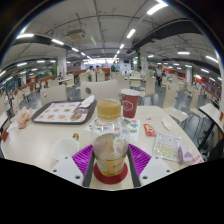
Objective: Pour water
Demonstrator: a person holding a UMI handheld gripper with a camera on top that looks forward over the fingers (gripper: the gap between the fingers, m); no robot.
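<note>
tool clamps a clear bottle holding amber liquid.

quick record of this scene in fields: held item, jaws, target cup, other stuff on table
held item: clear bottle with amber liquid, upright
jaws: shut on the bottle, a pink pad at each side
target cup: red cup beyond the bottle, upright
white cup: beside the gripper
tray: farther back on the white table
pour: not yet begun

one bottle, two cups
</note>
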